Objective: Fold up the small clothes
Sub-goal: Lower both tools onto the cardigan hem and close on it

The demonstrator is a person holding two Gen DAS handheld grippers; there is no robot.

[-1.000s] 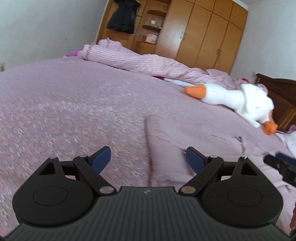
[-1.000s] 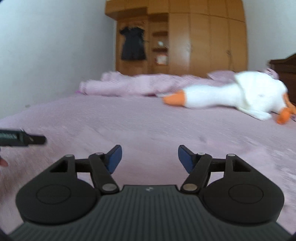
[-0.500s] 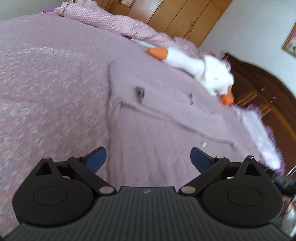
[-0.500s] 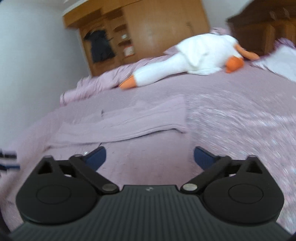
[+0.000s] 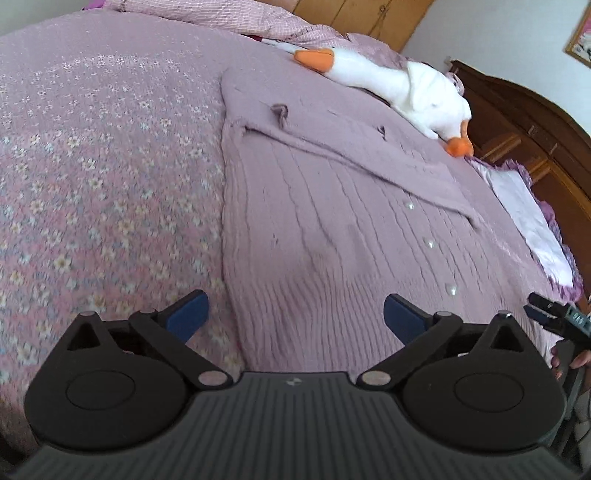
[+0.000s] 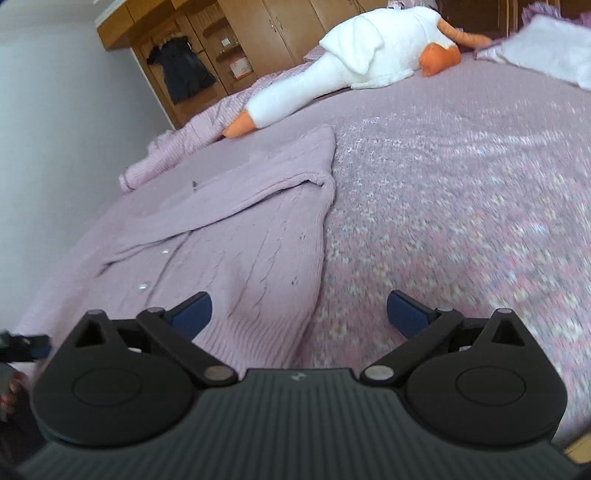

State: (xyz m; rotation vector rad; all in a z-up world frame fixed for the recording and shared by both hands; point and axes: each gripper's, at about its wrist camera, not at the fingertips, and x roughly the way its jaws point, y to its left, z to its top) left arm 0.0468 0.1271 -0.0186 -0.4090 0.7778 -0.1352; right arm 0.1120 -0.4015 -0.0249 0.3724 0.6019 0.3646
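A mauve knitted cardigan (image 5: 332, 206) with small clear buttons lies flat on the pink flowered bedspread (image 5: 92, 177), its sleeves folded across the chest. My left gripper (image 5: 293, 317) hovers open over the ribbed hem near the garment's left corner. In the right wrist view the same cardigan (image 6: 236, 236) stretches away to the left, and my right gripper (image 6: 299, 314) stands open above its right hem corner, where cloth meets bedspread (image 6: 461, 192). Neither gripper holds anything. The right gripper's tip (image 5: 554, 317) shows at the left view's right edge.
A white plush goose (image 5: 399, 88) with orange feet and beak lies beyond the cardigan. A striped pink duvet (image 5: 207, 14) is bunched at the far side. A white pillow (image 6: 546, 48), a dark wooden headboard (image 5: 535, 122) and a wooden wardrobe (image 6: 258, 33) border the bed.
Both grippers rose and tilted downward, so the whole cardigan came into view under them. Their jaws stand wider apart than a second ago. Nothing has been picked up.
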